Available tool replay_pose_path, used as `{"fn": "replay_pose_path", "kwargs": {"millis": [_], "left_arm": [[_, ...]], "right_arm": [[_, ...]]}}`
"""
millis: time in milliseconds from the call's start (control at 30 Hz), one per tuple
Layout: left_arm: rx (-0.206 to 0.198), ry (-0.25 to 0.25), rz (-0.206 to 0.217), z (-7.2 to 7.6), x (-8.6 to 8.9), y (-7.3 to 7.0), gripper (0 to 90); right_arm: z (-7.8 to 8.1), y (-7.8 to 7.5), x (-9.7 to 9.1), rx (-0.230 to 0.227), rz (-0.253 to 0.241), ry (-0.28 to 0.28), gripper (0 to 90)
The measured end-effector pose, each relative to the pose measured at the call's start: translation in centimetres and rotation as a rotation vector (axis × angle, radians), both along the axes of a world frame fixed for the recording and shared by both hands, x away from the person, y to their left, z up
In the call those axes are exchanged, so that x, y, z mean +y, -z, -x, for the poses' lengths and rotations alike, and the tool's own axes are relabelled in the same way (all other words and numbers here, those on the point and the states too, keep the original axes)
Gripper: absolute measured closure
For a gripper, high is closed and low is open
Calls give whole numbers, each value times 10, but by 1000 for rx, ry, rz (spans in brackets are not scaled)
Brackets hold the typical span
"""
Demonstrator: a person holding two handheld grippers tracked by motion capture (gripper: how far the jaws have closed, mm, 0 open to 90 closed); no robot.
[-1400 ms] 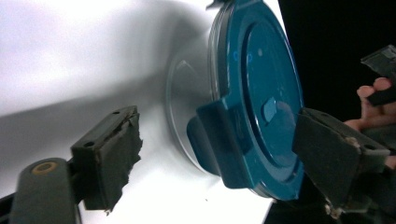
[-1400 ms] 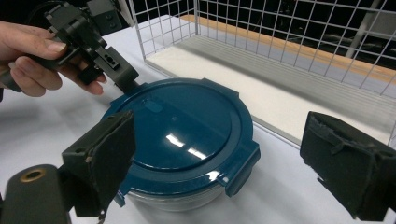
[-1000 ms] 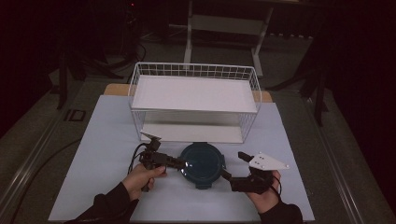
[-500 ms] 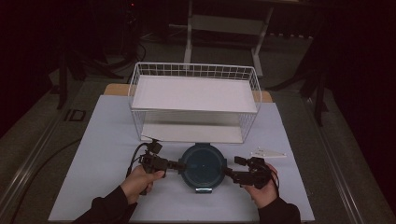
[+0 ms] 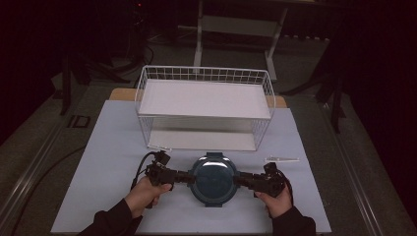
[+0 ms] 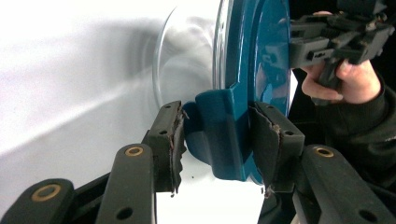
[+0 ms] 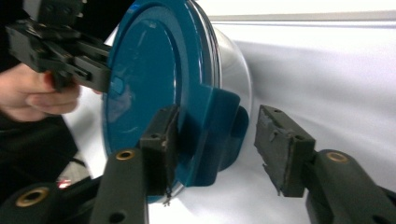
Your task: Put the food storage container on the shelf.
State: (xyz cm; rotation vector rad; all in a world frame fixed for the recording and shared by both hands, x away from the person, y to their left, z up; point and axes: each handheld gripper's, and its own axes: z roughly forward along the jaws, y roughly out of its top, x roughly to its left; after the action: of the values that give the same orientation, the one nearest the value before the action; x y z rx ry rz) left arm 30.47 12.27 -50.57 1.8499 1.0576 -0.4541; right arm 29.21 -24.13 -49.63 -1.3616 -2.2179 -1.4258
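High view: near the table's (image 5: 113, 147) front edge sits the teal-lidded glass container (image 5: 213, 179), left tongs (image 5: 185, 177) clenched on one lid tab, right tongs (image 5: 241, 179) newly arrived, closing around the opposite tab, not yet pinching—probably a two-handed lift.
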Motion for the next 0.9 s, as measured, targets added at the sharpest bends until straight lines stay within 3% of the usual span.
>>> {"fn": "replay_pose_path", "kwargs": {"millis": [300, 433, 667, 800, 900], "left_arm": [[-23, -20, -2, 9, 0, 0, 564], [-44, -31, -1, 14, 1, 1, 565], [-34, -81, -11, 20, -1, -3, 569], [-48, -97, -25, 24, -4, -6, 568], [-52, -110, -12, 24, -4, -9, 568]], "right_arm": [[0, 6, -1, 85, -76, -7, 538], [4, 5, 0, 65, -65, -20, 542], [9, 4, 1, 63, -71, -6, 552], [10, 3, 0, 58, -63, -5, 552], [8, 1, -1, 56, -72, -5, 553]]}}
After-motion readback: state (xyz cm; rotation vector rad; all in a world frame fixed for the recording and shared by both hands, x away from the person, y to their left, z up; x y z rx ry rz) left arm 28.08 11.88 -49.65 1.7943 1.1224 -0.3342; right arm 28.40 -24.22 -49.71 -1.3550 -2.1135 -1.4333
